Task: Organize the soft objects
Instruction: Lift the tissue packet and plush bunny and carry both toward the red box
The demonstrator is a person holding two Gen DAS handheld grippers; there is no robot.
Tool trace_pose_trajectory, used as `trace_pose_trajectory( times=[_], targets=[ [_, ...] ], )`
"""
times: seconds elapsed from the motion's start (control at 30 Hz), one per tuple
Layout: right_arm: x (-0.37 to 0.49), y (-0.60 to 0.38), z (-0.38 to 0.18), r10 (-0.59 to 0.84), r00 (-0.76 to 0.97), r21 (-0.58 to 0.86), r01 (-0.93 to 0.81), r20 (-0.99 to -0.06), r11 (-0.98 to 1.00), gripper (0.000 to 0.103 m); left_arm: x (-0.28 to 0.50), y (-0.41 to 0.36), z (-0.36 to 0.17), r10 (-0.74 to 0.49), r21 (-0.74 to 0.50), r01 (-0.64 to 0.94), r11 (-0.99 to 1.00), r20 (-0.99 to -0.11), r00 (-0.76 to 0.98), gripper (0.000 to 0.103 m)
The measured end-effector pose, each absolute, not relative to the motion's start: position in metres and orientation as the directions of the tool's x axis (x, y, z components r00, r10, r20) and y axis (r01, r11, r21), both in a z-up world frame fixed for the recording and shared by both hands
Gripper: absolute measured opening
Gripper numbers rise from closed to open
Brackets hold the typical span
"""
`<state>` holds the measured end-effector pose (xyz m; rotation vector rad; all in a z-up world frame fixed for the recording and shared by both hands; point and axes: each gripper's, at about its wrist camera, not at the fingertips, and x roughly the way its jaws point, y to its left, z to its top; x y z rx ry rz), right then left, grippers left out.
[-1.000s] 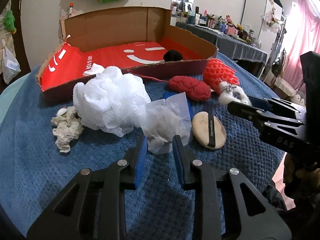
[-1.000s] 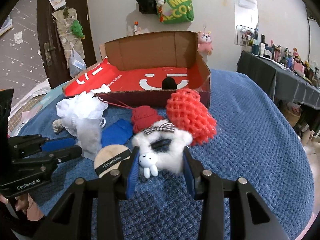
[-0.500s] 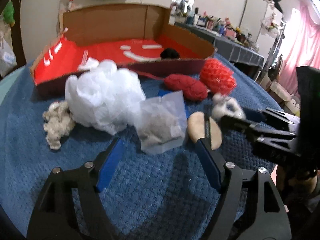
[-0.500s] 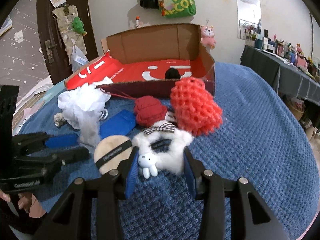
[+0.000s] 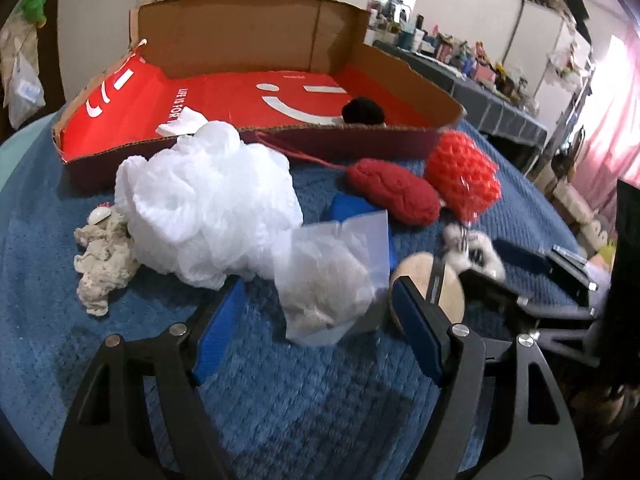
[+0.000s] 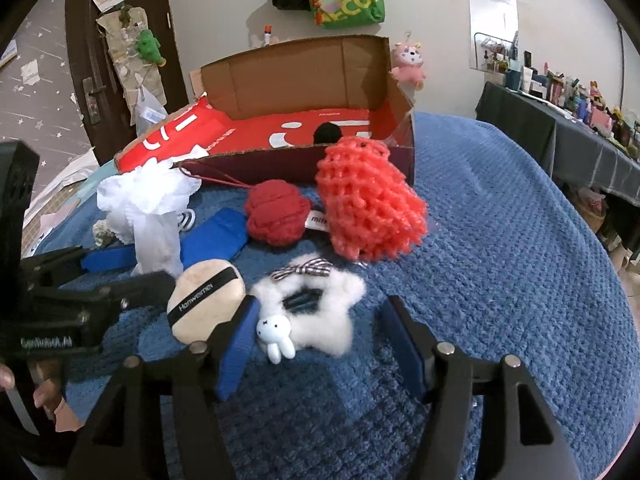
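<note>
Left gripper (image 5: 316,332) has just spread its fingers wide around the clear crinkly plastic pouch of grey fluff (image 5: 328,276) on the blue knitted blanket (image 6: 500,240), nothing gripped. Right gripper (image 6: 320,344), fingers just opening, half-wide, straddles the white furry star hair clip (image 6: 316,312). Risk: left fingers snag the round beige powder puff (image 5: 428,284) beside the pouch.

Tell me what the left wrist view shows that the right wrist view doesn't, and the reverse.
Only the left wrist view: the left gripper from behind, open around a clear bag, and the cream yarn clump in full.

Only the right wrist view: the right gripper, jaws just opened, astride the white fluffy clip with its bunny charm; a pink plush on the wall.

Both: the box, red yarn, red mesh, puff, white pouf.
</note>
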<state>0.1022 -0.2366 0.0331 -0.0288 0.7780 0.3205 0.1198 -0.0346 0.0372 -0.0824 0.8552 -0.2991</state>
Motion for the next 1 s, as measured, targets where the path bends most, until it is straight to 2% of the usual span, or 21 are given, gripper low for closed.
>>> trace_pose_trajectory(
  times=[0.17, 0.2, 0.23, 0.27, 0.37, 0.63, 0.97, 1.0],
  targets=[
    [0.105, -0.234, 0.030, 0.276, 0.665, 0.081, -0.309, -0.694, 0.948, 0.066, 0.127, -0.039, 0.036, -0.297, -0.204, 0.219, 0.954, -0.736, 0.608, 0.073],
    [0.105, -0.233, 0.030, 0.276, 0.666, 0.080, -0.310, -0.693, 0.947, 0.064, 0.128, -0.039, 0.036, -0.309, -0.216, 0.223, 0.951, -0.733, 0.606, 0.066],
    [0.105, -0.233, 0.030, 0.287, 0.666, 0.086, -0.318, -0.688, 0.944, 0.061, 0.128, -0.039, 0.036, -0.318, -0.224, 0.227, 0.948, -0.732, 0.602, 0.053],
    [0.105, -0.233, 0.030, 0.294, 0.662, 0.091, -0.324, -0.689, 0.942, 0.052, 0.127, -0.039, 0.036, -0.333, -0.238, 0.235, 0.942, -0.731, 0.596, 0.047],
    [0.103, -0.229, 0.030, 0.305, 0.662, 0.086, -0.341, -0.685, 0.936, 0.043, 0.125, -0.039, 0.036, -0.359, -0.258, 0.252, 0.933, -0.728, 0.584, 0.036],
    [0.094, -0.232, 0.042, 0.326, 0.690, 0.113, -0.336, -0.647, 0.935, 0.041, 0.112, -0.033, 0.046, -0.391, -0.281, 0.273, 0.920, -0.700, 0.598, 0.029],
    [0.087, -0.224, 0.057, 0.329, 0.710, 0.103, -0.342, -0.623, 0.934, 0.041, 0.100, -0.025, 0.056, -0.408, -0.284, 0.294, 0.913, -0.671, 0.619, 0.028],
    [0.087, -0.223, 0.058, 0.330, 0.711, 0.102, -0.344, -0.621, 0.933, 0.041, 0.100, -0.024, 0.057, -0.412, -0.287, 0.296, 0.911, -0.668, 0.620, 0.023]
  ],
)
